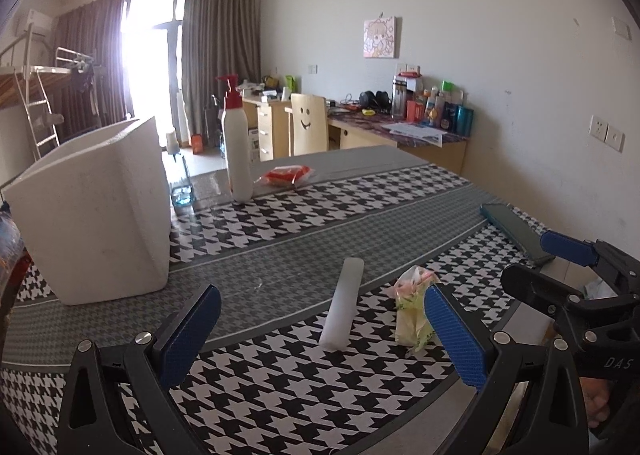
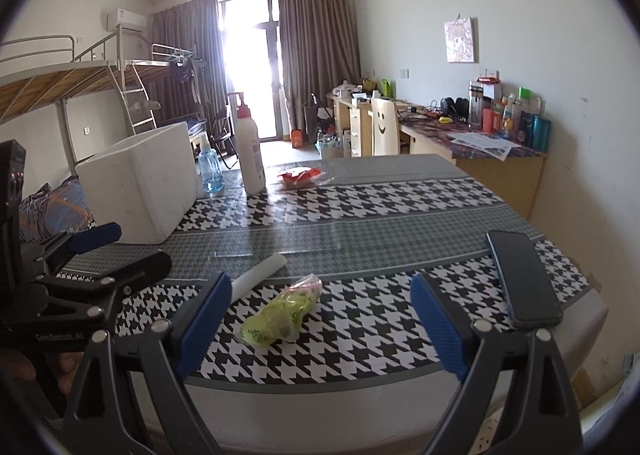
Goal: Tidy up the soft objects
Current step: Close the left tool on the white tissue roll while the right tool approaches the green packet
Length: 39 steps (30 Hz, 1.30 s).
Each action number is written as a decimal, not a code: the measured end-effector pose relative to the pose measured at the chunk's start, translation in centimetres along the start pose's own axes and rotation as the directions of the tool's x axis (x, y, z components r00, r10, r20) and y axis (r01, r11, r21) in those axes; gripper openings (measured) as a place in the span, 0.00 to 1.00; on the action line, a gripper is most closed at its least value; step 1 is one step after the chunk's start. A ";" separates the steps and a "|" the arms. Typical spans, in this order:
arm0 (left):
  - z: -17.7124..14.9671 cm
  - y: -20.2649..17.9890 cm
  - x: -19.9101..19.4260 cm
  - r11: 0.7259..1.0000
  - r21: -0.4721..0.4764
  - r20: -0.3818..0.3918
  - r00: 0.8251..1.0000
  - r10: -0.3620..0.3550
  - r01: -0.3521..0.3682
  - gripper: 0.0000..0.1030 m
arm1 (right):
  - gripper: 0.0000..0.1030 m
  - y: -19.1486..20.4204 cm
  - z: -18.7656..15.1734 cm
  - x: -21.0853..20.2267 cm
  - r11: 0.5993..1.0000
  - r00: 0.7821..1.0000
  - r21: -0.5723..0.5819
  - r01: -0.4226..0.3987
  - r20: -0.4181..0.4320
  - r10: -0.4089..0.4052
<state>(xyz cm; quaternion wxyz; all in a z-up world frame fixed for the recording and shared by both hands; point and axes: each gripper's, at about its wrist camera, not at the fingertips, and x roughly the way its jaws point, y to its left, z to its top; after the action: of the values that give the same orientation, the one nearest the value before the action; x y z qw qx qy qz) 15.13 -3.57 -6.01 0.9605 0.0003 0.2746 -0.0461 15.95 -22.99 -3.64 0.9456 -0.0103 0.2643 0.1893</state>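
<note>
Above the houndstooth table (image 1: pixel 280 223), both grippers, left (image 1: pixel 320 329) and right (image 2: pixel 320 321), hover level, fingers spread, apparently empty

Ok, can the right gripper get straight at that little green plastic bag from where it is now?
Probably yes. The right gripper is open, and the green bag lies on the table right between its fingers, nothing in front; the foam roll sits just behind.

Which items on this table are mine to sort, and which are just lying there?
Job items:
white foam roll
green plastic packet
red snack packet
white foam box, the likely container

Lying about:
phone
white pump bottle
blue water bottle
</note>
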 end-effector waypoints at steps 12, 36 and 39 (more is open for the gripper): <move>-0.6 -0.7 2.9 0.999 0.047 -0.107 0.994 -0.015 0.020 0.99 | 0.91 -0.8 -0.8 1.5 0.999 0.998 0.036 -0.013 -0.056 0.015; -0.8 -1.3 7.8 0.994 0.086 -0.243 0.969 -0.041 0.064 0.55 | 0.91 -1.8 -1.8 3.2 0.995 0.993 0.096 0.004 -0.119 0.007; -1.0 -1.4 8.4 0.994 0.085 -0.260 0.965 -0.044 0.068 0.53 | 0.91 -2.0 -1.9 3.4 0.994 0.992 0.107 -0.004 -0.122 0.017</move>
<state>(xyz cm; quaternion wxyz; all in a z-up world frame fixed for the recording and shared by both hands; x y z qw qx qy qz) 21.56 -5.72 -11.20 0.9139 0.0433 0.3945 -0.0854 18.40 -23.86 -7.14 0.9258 0.0300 0.3319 0.1787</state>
